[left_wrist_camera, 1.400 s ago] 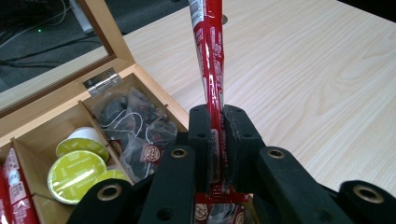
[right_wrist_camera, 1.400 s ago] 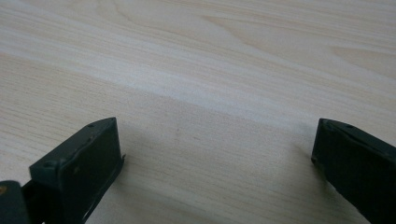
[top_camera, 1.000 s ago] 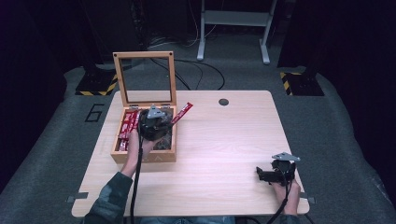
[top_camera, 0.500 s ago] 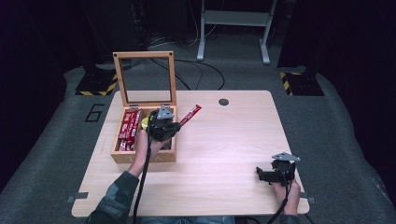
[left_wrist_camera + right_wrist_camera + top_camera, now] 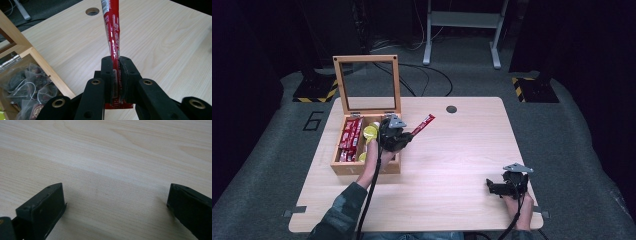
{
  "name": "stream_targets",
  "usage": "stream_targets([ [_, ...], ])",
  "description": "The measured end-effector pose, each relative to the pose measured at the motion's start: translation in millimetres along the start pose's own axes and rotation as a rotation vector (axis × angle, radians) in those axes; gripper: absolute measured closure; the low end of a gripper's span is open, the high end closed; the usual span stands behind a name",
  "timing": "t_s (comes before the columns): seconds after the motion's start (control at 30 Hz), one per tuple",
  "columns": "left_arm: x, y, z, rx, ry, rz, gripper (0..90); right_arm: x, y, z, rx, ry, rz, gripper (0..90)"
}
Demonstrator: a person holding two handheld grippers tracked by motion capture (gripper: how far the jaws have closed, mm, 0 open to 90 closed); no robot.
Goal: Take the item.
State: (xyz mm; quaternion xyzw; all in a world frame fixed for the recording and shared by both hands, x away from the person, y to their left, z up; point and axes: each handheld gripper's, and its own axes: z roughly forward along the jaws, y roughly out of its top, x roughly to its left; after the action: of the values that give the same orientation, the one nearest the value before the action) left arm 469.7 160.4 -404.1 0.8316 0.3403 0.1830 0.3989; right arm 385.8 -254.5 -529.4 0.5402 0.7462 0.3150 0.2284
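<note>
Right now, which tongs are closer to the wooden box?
Left. The left tongs hover at the wooden box's right edge, holding a red stick packet. The right tongs sit far off, near the table's right corner.

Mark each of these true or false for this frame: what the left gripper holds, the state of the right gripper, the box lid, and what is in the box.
1. The left gripper is shut on a red sachet. True.
2. The right gripper also holds a sachet. False: its jaws stand apart over the bare table.
3. The wooden box has its lid closed. False: the framed lid stands upright.
4. The box holds more red sachets. True.
5. The held sachet lies flat in the box. False: it sticks out over the tabletop.
</note>
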Motion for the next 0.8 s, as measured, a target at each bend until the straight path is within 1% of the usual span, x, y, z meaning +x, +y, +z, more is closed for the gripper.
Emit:
stream_targets([
  [0.03,-1.0,0.4,1.4,0.0,-0.006,-0.003,81.3,0.0,0.0,0.0,0.0,0.0,0.0,0.6],
  [0.07,-1.6,0.9,2.2,0.003,-0.001,0.001,81.3,0.0,0.0,0.0,0.0,0.0,0.0,0.6],
  [0.1,-2.6,1.0,3.3,-0.001,-0.007,-0.007,81.3,0.0,0.0,0.0,0.0,0.0,0.0,0.6],
  [0.17,-3.6,1.9,5.4,-0.001,-0.009,0.001,81.3,0.0,0.0,0.0,0.0,0.0,0.0,0.6],
  [0.2,-5.0,2.3,6.5,-0.001,-0.011,-0.007,81.3,0.0,0.0,0.0,-0.001,0.0,0.0,0.6],
  [0.37,-9.7,4.7,12.1,0.001,-0.019,0.006,81.3,0.0,0.0,0.0,0.001,0.0,0.0,0.6],
  [0.63,-18.9,6.5,22.8,0.005,-0.038,0.01,81.3,0.1,0.0,0.0,0.001,0.0,-0.001,0.6],
  [0.73,-25.3,7.5,28.5,0.007,-0.046,0.01,81.3,0.1,0.0,0.0,0.001,0.0,-0.001,0.6],
  [0.8,-26.2,7.8,30.0,0.007,-0.049,0.012,81.3,0.1,0.0,0.0,0.001,0.0,-0.001,0.6],
])
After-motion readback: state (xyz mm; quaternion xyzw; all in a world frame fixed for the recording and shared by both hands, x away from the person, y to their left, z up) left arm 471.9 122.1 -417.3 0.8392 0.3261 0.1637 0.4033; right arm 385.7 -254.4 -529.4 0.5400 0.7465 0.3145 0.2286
